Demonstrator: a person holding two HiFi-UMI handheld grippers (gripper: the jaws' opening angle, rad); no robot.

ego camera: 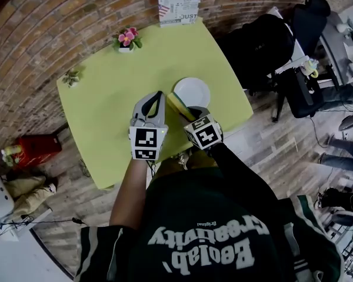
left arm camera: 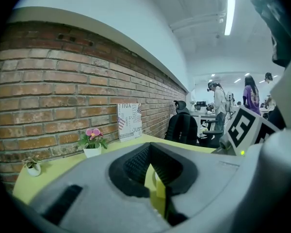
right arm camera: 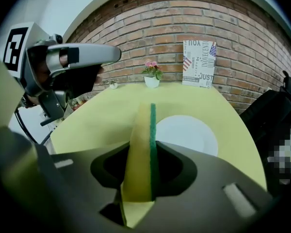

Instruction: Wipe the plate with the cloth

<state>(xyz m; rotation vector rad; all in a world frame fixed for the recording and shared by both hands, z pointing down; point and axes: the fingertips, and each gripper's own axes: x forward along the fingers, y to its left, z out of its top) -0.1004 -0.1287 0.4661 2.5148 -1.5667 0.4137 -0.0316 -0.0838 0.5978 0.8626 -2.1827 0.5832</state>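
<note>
A white plate (ego camera: 192, 91) lies on the yellow-green table (ego camera: 106, 116), near its front right edge. My right gripper (ego camera: 185, 108) hovers just in front of the plate, shut on a yellow sponge (ego camera: 177, 103) with a green scrub side. In the right gripper view the sponge (right arm camera: 141, 149) stands on edge between the jaws, and the plate (right arm camera: 186, 132) lies just beyond it. My left gripper (ego camera: 159, 96) hangs to the left of the sponge above bare table, its jaws drawn together with nothing in them. It also shows in the right gripper view, as the left gripper (right arm camera: 111, 55) at the upper left.
A pink flower pot (ego camera: 128, 39), a small plant (ego camera: 72, 77) and a printed card (ego camera: 179, 3) stand along the table's far edge by the brick wall. Black office chairs (ego camera: 265, 46) stand to the right of the table. A red object (ego camera: 38, 148) lies on the floor at the left.
</note>
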